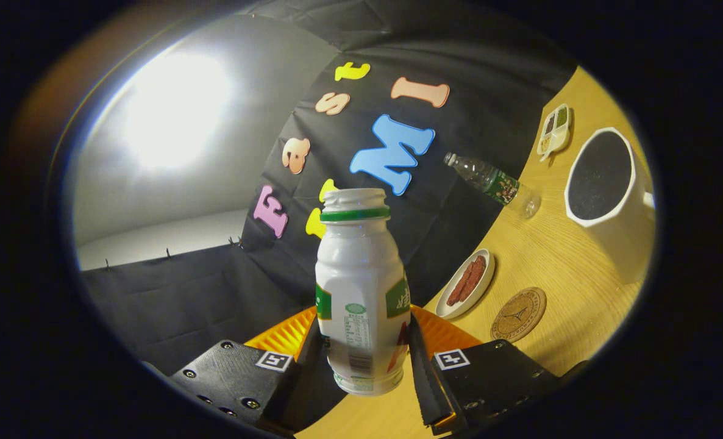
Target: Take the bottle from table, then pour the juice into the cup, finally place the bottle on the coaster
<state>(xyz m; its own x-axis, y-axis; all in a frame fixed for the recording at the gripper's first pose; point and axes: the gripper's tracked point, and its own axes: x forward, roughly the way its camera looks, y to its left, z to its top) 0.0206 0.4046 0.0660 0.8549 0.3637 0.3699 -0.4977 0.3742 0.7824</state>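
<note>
Between the gripper point(364, 360) fingers, clamped from both sides, the bottle point(361, 292) stands lengthwise along them, open mouth forward.

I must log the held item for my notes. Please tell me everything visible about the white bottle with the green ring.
The white plastic bottle with a green neck ring has no cap, so its mouth is open. Green label patches and small print sit on its rounded body. It is lifted off the yellow wooden table, tilted relative to it, and the gripper is shut on its lower body, one finger on each side.
</note>
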